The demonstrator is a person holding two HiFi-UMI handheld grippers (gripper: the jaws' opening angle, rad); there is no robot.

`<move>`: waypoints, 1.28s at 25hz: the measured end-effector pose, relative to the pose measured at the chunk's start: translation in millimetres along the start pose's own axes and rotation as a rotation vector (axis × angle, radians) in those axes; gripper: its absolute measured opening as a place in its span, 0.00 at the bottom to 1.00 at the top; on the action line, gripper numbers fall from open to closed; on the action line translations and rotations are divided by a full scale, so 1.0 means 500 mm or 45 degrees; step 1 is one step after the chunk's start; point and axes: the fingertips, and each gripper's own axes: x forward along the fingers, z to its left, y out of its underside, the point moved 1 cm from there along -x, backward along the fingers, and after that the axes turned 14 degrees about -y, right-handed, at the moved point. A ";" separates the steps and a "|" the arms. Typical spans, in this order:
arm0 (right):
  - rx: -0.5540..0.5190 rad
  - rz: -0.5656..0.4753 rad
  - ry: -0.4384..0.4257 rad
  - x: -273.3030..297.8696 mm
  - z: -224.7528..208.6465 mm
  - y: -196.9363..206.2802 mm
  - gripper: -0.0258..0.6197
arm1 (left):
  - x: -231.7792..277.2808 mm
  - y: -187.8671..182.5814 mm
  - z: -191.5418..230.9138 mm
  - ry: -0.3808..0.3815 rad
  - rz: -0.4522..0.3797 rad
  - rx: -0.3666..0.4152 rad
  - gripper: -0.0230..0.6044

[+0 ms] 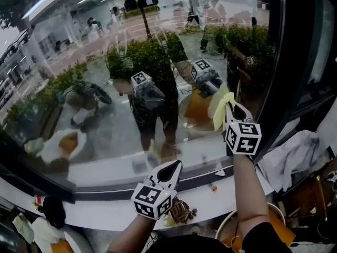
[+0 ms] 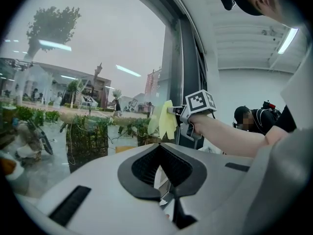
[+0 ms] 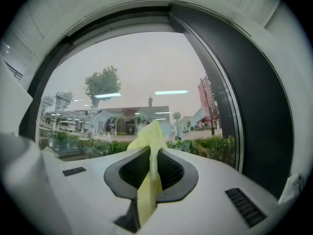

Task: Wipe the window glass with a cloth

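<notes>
Right tongs [image 1: 234,108]: clamped on the yellow cloth [image 1: 221,108]. The fold runs between the jaws and the loose end sticks out forward.
Cloth place: up at the window glass [image 1: 105,115], near its right edge, just beside the dark frame [image 1: 275,88]. It looks pressed to the pane, but actual contact cannot be told.
Why held so: pinching the cloth at one end likely leaves a free flap to drag flat across the pane. The raised arm suits a stroke across or down.
Left tongs [image 1: 171,168]: jaws together with nothing between them. They hang low over the white sill [image 1: 95,212], well apart from the cloth.
Why there: probably idle, since the wiping looks like a one-hand job.
Stage: judged mid-wipe or about to stroke. Most of the pane to the left is yet to be covered.
Around: a small brown thing [image 1: 181,211] lies on the sill just beside the left tongs. A pale fabric heap [image 1: 295,157] sits past the frame on the right.
In the way: the frame blocks any move rightward. Nothing stands between the cloth and the glass. Reflections make smears hard to judge.
</notes>
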 end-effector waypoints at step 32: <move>0.164 0.085 -0.622 -0.291 0.765 0.168 0.12 | -0.605 0.198 0.208 -0.360 0.048 -0.168 0.05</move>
